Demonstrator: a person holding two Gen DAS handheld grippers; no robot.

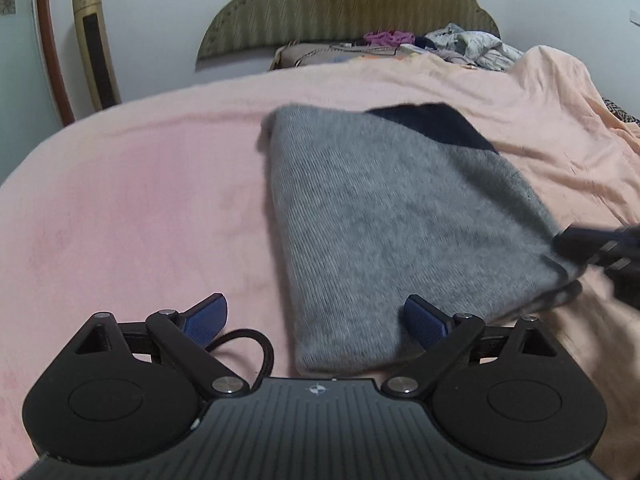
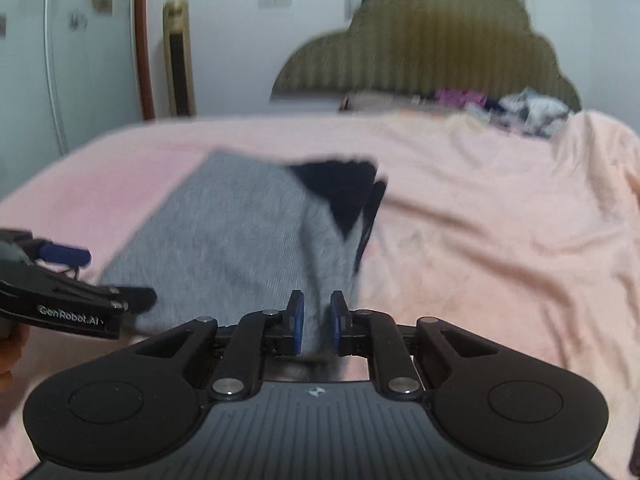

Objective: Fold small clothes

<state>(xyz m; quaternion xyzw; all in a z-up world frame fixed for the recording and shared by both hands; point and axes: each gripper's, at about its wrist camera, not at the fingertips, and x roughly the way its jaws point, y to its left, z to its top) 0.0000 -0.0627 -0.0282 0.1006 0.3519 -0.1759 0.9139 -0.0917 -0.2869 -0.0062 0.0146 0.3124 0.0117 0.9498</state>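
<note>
Right wrist view: the right gripper point(image 2: 316, 322) is seen clamped on a bunched edge of a grey knitted garment point(image 2: 240, 236), the cloth pinched between the two blue pads point(image 2: 297, 320). The garment is lifted at that near edge and runs away across the pink bedspread point(image 2: 480, 208); a dark navy panel point(image 2: 340, 188) is noted at its far end. The picture is blurred, so fine detail is not made out.

Left wrist view: the left gripper point(image 1: 316, 320) is held with its jaws wide apart and nothing gripped; one pad overlaps the garment's point(image 1: 384, 216) near edge, though contact cannot be confirmed. The garment is spread in a rough wedge on the bedspread point(image 1: 132, 200), its right corner taken up by the right gripper point(image 1: 576, 244). A pile of other clothes point(image 1: 460, 46) is noted by the headboard point(image 1: 352, 4).

The step is judged to be a fold in progress, one edge being carried by the right side. Next, the lifted edge would need to be laid over the flat part, with the near left edge pinned or grasped to keep it square.
</note>
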